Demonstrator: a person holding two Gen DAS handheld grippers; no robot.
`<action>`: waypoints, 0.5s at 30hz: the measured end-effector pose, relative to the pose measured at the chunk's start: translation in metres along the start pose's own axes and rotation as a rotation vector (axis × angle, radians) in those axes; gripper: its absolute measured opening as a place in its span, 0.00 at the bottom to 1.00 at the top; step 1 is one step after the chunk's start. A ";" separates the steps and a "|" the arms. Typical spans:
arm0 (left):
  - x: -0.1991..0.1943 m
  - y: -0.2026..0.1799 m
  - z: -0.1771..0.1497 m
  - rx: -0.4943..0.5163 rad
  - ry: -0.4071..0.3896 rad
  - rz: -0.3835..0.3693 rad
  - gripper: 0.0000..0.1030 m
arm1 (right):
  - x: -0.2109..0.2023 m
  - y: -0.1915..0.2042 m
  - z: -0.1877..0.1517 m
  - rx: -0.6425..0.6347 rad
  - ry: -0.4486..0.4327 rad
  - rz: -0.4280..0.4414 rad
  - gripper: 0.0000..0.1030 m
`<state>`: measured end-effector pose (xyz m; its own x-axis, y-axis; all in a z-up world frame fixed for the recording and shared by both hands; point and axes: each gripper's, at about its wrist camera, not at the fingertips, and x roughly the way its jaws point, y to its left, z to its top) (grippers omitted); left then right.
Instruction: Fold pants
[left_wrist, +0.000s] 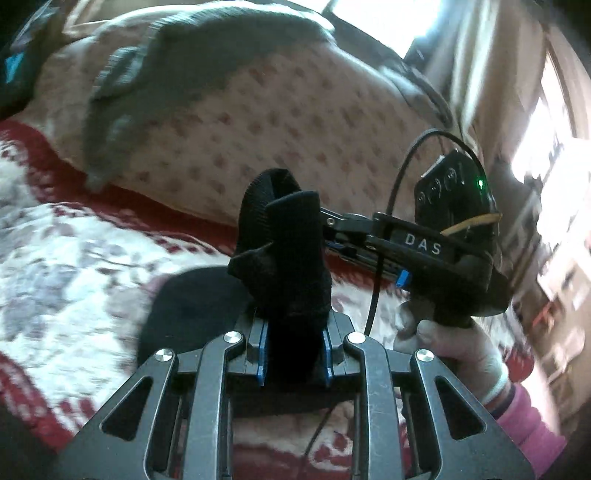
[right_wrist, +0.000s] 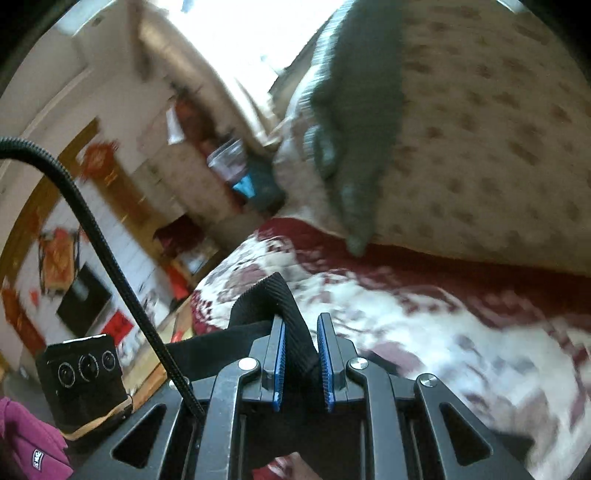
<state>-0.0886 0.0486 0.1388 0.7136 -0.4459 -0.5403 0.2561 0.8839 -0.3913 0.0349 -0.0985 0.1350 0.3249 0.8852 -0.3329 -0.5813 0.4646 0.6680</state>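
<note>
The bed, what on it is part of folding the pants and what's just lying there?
Part of the job:
- black pants, lifted off the bed
- left gripper and right gripper, both clamped on the pants

Just lying about:
- grey garment on the spotted pillow
- red floral bedspread

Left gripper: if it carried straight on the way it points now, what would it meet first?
Probably the right gripper, which crosses just ahead, clamped on the same black pants the left gripper holds. Beyond lies the dotted pillow; depth is unclear.
</note>
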 end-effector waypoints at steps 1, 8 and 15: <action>0.016 -0.012 -0.007 0.029 0.026 0.007 0.20 | -0.011 -0.013 -0.007 0.026 -0.010 -0.024 0.15; 0.091 -0.039 -0.039 0.067 0.199 0.045 0.20 | -0.050 -0.090 -0.042 0.180 -0.026 -0.179 0.17; 0.078 -0.046 -0.038 0.022 0.236 -0.072 0.47 | -0.099 -0.120 -0.059 0.345 -0.099 -0.290 0.42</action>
<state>-0.0690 -0.0325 0.0865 0.5219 -0.5263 -0.6712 0.3168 0.8502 -0.4204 0.0286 -0.2404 0.0490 0.5169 0.7055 -0.4849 -0.1789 0.6429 0.7447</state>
